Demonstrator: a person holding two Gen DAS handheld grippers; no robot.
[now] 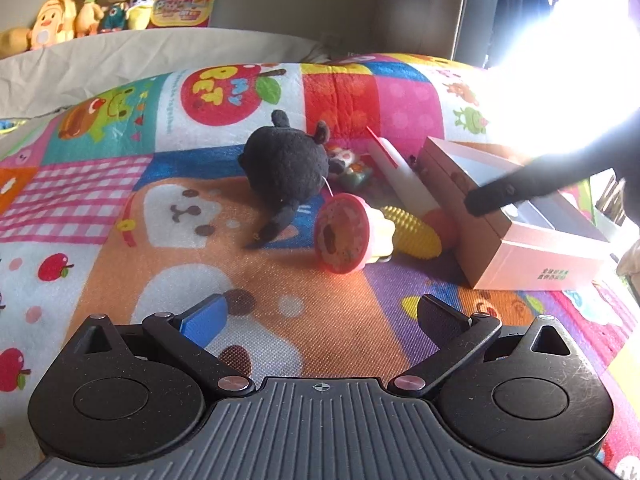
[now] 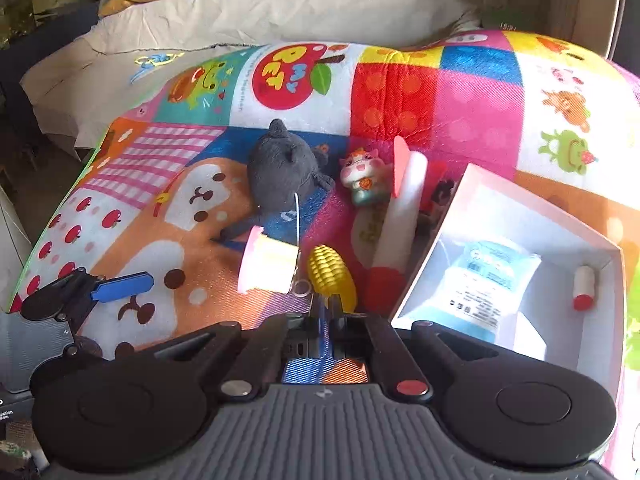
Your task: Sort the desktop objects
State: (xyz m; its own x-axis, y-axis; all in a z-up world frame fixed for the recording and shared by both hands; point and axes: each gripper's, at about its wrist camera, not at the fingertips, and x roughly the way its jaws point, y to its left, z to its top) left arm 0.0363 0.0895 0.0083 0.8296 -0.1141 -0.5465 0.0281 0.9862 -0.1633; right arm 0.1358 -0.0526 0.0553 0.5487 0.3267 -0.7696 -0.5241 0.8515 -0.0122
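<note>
On the patchwork play mat lie a black plush toy, a pink cupcake toy, a yellow toy corn, a small cow figurine and a white toy knife with red parts. My left gripper stands open low over the mat, in front of the cupcake, with nothing between its fingers. My right gripper is shut and looks empty. It hovers above the near-left edge of the pink box, just right of the corn.
Inside the box lie a blue-and-white packet and a small white stick with a red end. A beige cover and a row of plush dolls sit behind the mat. Strong glare whitens the upper right of the left wrist view.
</note>
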